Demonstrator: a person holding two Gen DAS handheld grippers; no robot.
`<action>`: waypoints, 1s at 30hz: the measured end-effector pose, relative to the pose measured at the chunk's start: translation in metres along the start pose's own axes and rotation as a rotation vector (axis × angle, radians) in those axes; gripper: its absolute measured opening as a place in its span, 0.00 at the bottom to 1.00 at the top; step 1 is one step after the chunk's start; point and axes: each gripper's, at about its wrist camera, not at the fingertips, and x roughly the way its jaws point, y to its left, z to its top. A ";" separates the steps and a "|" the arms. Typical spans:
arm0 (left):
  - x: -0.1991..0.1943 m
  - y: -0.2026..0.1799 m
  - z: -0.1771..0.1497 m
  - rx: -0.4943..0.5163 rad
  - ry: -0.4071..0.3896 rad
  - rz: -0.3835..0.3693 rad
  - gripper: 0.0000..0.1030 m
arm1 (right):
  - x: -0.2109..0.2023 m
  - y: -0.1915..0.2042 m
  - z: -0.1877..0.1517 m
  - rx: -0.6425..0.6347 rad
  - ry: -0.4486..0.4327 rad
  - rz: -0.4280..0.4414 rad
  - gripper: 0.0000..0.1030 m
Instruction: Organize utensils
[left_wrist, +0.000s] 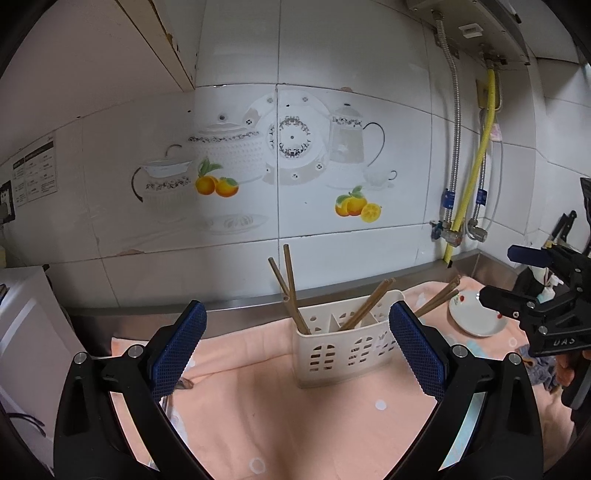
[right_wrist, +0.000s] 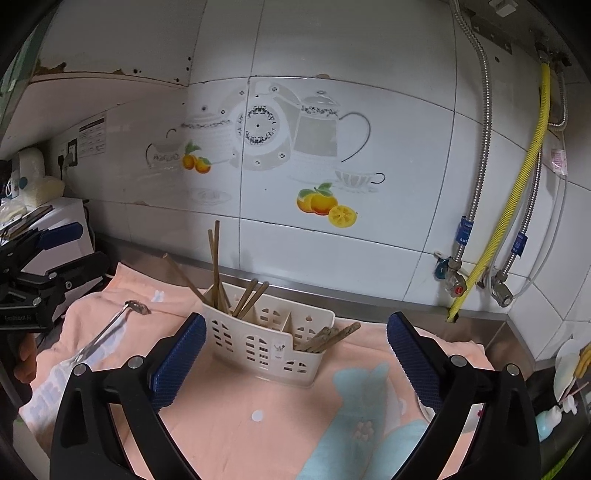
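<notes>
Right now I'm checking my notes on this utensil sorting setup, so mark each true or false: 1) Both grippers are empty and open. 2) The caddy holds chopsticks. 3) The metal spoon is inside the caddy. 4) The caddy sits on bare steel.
1) True: the left gripper and right gripper are open, holding nothing.
2) True: chopsticks stand in the white utensil caddy.
3) False: the metal spoon lies on the towel, left of the caddy.
4) False: it sits on the peach towel.

Left gripper (left_wrist: 297, 332) jaws spread wide, empty; right gripper (right_wrist: 295, 341) likewise, level, side by side.
</notes>
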 end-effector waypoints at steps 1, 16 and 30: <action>-0.002 0.000 -0.001 0.001 -0.003 -0.001 0.95 | -0.001 0.001 -0.002 -0.001 -0.001 0.001 0.92; -0.030 -0.006 -0.021 0.015 -0.021 0.008 0.95 | -0.025 0.017 -0.030 -0.008 -0.018 0.002 0.93; -0.049 -0.011 -0.049 0.032 -0.005 0.004 0.95 | -0.041 0.037 -0.056 -0.025 -0.032 -0.009 0.93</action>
